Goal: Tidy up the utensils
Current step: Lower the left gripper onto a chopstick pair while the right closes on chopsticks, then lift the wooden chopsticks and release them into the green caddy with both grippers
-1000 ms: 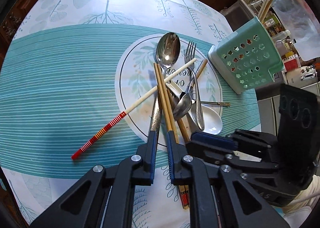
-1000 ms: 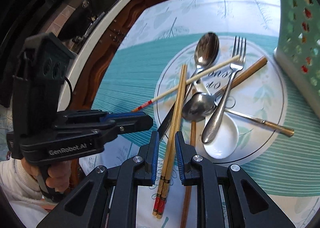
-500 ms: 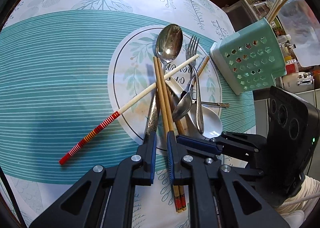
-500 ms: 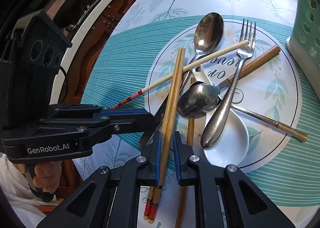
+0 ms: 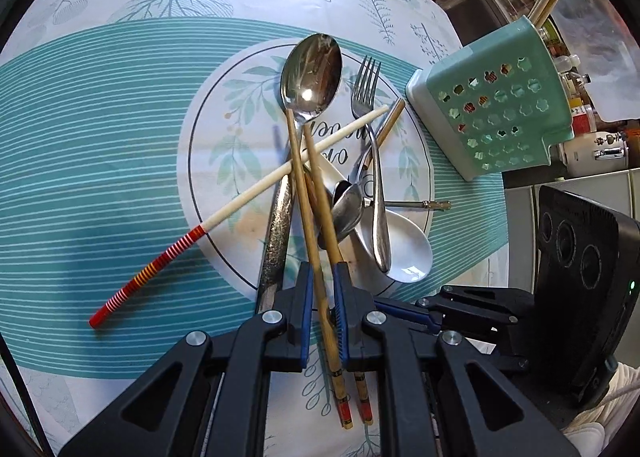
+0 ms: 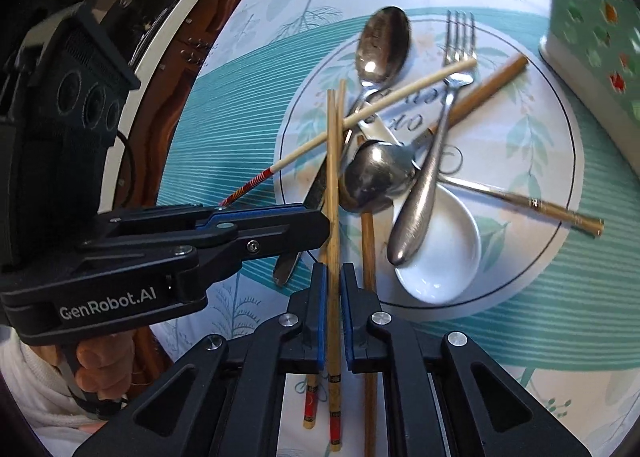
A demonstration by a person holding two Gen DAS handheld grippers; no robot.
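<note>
Fingers (image 6: 100, 369) of your left hand, in a white sleeve (image 6: 24, 377), wrap the handle of the left gripper (image 5: 322, 271), which tips steeply down at the table. Its jaws sit almost together. Two sticks show in the thin slot between them, but you cannot tell if the pads pinch them. Your right gripper (image 6: 333, 269) tips down too, and its jaws have just been closing. They now squeeze a bamboo chopstick (image 6: 332, 193) between the blue pads. A second stick (image 6: 310, 405) crosses behind it and partly hides under the jaw. Seen from the left camera, the right gripper's tips hide behind the left gripper. Past both grippers lies the utensil pile on the round white patch of the cloth (image 5: 120, 137): a white soup spoon (image 5: 404, 253), a small spoon (image 6: 376, 177), a striped chopstick (image 5: 240, 201), a fork (image 5: 366, 85) and a big spoon (image 5: 312, 73). Farthest stands the green holder (image 5: 500, 109), blurry and cut off in the right camera.
</note>
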